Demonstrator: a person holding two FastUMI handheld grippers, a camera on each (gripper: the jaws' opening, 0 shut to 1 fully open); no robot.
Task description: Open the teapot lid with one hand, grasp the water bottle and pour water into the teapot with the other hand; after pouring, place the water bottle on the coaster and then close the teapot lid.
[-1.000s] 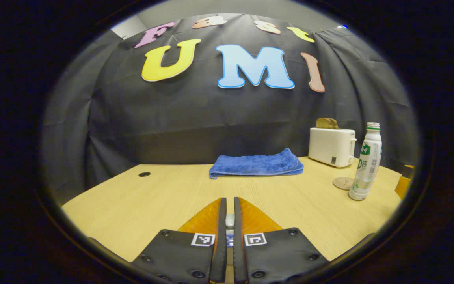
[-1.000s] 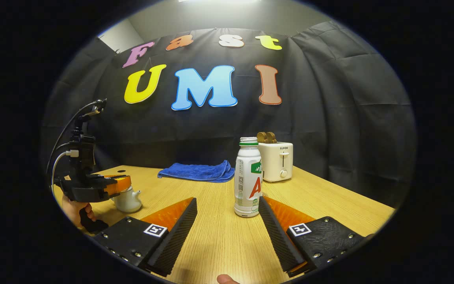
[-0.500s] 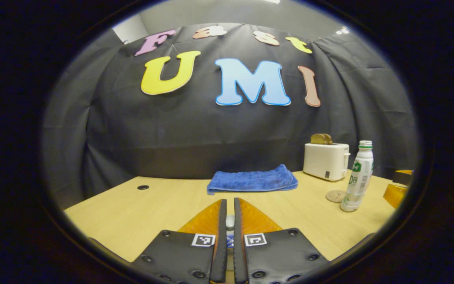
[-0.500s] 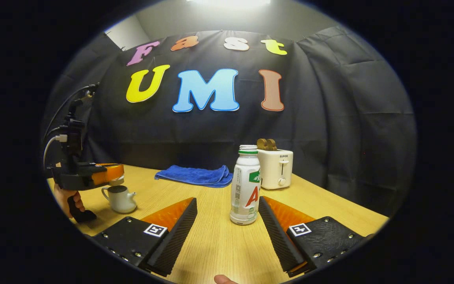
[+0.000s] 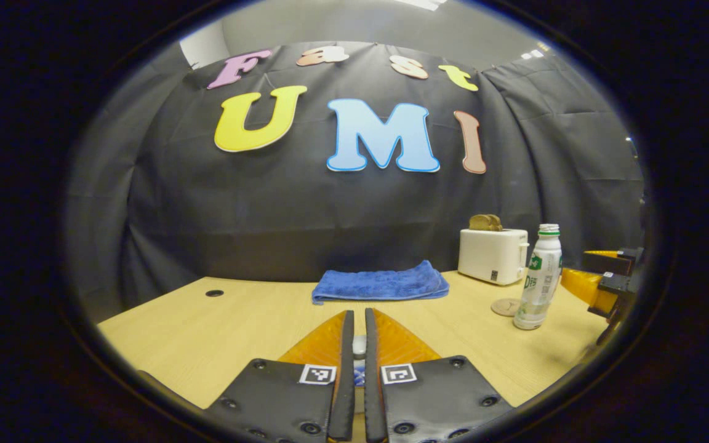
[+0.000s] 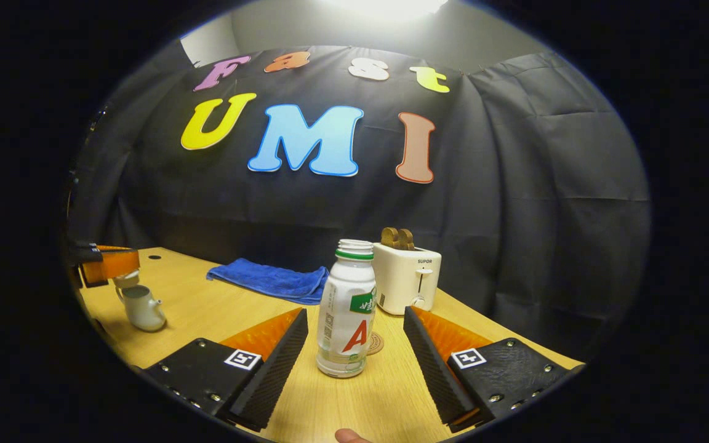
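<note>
My left gripper (image 5: 357, 315) is shut on the small white knob of the teapot lid (image 5: 359, 346). In the right gripper view that lid (image 6: 125, 280) hangs under the left gripper (image 6: 114, 266), just above the open white teapot (image 6: 142, 306) at the far left. The white water bottle (image 6: 347, 307) with a green neck ring stands upright on the table. It is between the fingers of my open right gripper (image 6: 356, 315), which do not touch it. A round coaster (image 6: 375, 343) lies right behind the bottle. The left gripper view has the bottle (image 5: 538, 277) and coaster (image 5: 506, 306) at the right.
A white toaster (image 6: 407, 277) with toast in it stands behind the bottle. A folded blue towel (image 6: 268, 280) lies at the back of the wooden table (image 6: 219, 311). A cable hole (image 5: 213, 293) sits at the table's back left. The black cloth wall closes the far side.
The left gripper has lifted the lid off the teapot and holds it above. The right gripper has come forward, so the bottle now stands between its open fingers.
</note>
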